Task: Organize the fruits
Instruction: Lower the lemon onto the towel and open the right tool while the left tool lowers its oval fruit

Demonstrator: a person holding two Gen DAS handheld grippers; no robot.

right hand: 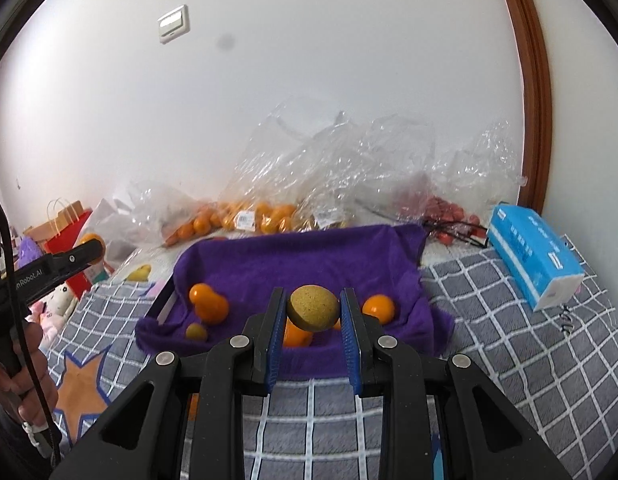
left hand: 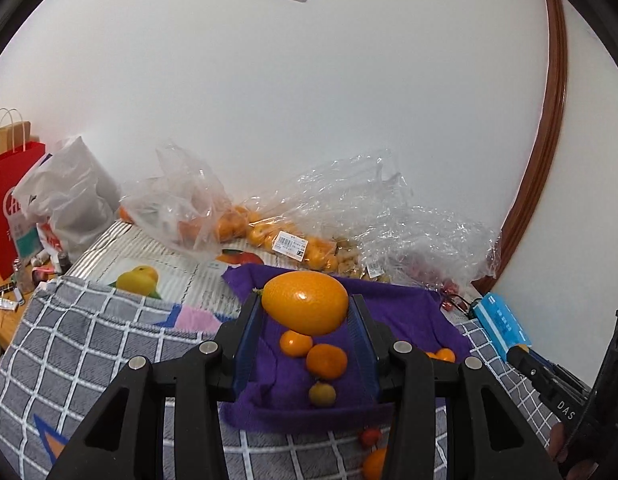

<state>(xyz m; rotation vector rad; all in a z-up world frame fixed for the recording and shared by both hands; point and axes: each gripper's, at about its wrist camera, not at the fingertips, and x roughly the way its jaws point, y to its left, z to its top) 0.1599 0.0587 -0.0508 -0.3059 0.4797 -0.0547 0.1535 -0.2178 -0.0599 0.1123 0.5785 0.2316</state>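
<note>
You are working over a checked blanket (right hand: 509,320), where a purple towel (right hand: 309,256) is lining a tray just in front of clear plastic bags of fruit (left hand: 293,236). A blue tissue pack (right hand: 533,252) is lying to the towel's right. Your left gripper (left hand: 307,308) is clamping an orange fruit (left hand: 305,302) above the towel; your right gripper (right hand: 313,308) is clamping a smaller yellow-brown fruit (right hand: 312,307). Small oranges (left hand: 327,360) are resting on the towel.

"DAS" on right gripper (left hand: 521,354); "nRobot.AI" on left gripper (right hand: 91,249)
</note>
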